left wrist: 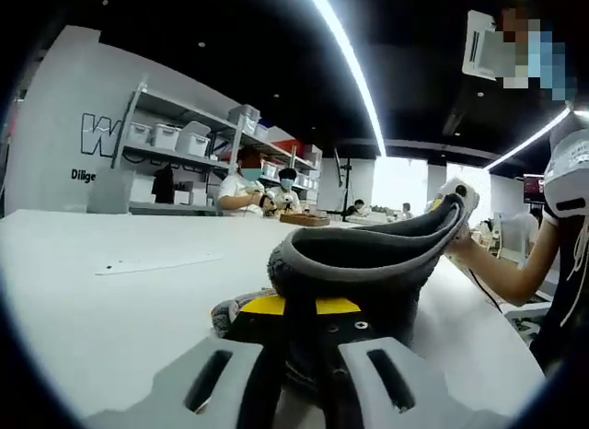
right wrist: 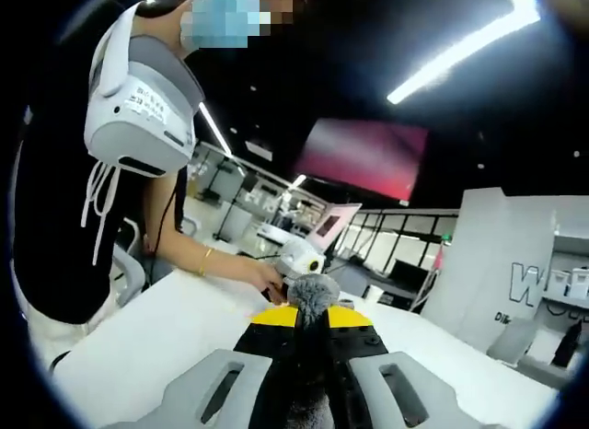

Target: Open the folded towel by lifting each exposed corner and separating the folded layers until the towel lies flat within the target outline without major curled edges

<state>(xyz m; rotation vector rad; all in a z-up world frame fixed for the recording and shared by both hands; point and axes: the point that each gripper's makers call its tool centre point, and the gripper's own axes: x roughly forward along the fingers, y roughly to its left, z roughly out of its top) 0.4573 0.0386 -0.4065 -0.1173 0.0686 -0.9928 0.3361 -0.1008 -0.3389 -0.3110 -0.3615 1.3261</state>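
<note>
evidently both the left tool (left wrist: 299,342) and right tool (right wrist: 311,351) clamp the grey towel (left wrist: 368,254) above the white table (left wrist: 110,300).

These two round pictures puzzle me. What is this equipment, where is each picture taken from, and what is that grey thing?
There is no robot here. A person holds a hand-operated gripper in each hand, and a small fisheye camera rides on each one, looking forward along its two fingers. That is why both pictures are round and tilted.

In the left gripper view, the left gripper pinches the near edge of a grey towel, which arches up off the white table. At its far end the person's hand holds the other gripper. Shelves with boxes and seated people are behind.

In the right gripper view, the right gripper is closed on a fuzzy bunch of the same towel, with the person standing alongside the table.

So the towel is held at both ends, lifted partly off the table.
</note>
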